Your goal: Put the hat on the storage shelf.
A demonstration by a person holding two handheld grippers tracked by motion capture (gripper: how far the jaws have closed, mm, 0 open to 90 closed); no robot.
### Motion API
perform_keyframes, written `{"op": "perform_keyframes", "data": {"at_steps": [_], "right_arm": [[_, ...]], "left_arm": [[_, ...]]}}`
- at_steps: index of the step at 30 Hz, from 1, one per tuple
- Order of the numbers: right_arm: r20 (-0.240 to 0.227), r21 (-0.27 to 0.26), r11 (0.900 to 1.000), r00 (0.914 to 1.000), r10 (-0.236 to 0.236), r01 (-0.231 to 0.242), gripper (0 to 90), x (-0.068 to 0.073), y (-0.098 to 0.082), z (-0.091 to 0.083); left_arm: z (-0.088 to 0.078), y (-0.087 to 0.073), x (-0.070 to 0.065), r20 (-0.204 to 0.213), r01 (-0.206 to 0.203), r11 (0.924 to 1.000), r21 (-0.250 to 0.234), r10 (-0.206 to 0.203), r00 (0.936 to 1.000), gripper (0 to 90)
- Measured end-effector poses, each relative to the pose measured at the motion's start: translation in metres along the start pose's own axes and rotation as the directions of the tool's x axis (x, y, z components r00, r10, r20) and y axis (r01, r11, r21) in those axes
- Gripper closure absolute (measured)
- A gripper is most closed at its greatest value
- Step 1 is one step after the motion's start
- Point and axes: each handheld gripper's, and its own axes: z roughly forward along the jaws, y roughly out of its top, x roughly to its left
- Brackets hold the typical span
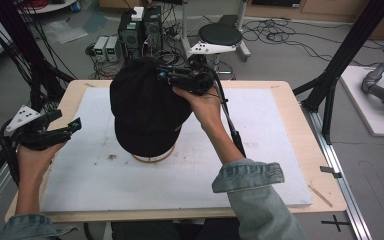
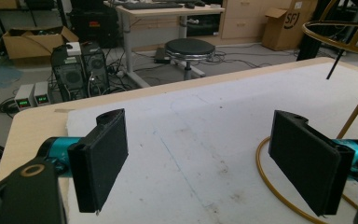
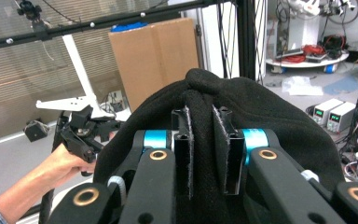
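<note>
The right hand-held gripper (image 1: 166, 75) pinches a fold of the black cap (image 1: 145, 112) on its gold wire stand (image 2: 279, 186). The left hand-held gripper (image 1: 66, 122), jaws spread, hovers at the bench (image 1: 300, 130) edge, open white pad (image 1: 130, 175) ahead.

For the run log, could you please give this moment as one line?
right gripper: shut on hat | left gripper: open, beside stand | hat on stand

Probably a lab: computer towers (image 1: 140, 30), floor cables (image 1: 290, 37), power supplies (image 2: 32, 95).
</note>
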Motion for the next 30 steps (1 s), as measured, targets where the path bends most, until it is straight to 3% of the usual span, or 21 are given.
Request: {"op": "perform_keyframes", "data": {"at_steps": [14, 30], "right_arm": [[0.002, 0.042, 0.999, 1.0, 0.002, -0.002, 80.2, -0.001, -0.011, 0.019], [0.003, 0.063, 0.998, 0.9996, 0.027, -0.027, 77.1, -0.007, -0.022, 0.026]], "left_arm": [[0.0, 0.0, 0.001, 0.002, 0.0, 1.0, 0.001, 0.0, 1.0, 19.9], [0.0, 0.0, 0.001, 0.003, 0.0, 1.0, 0.0, 0.0, 1.0, 19.9]]}}
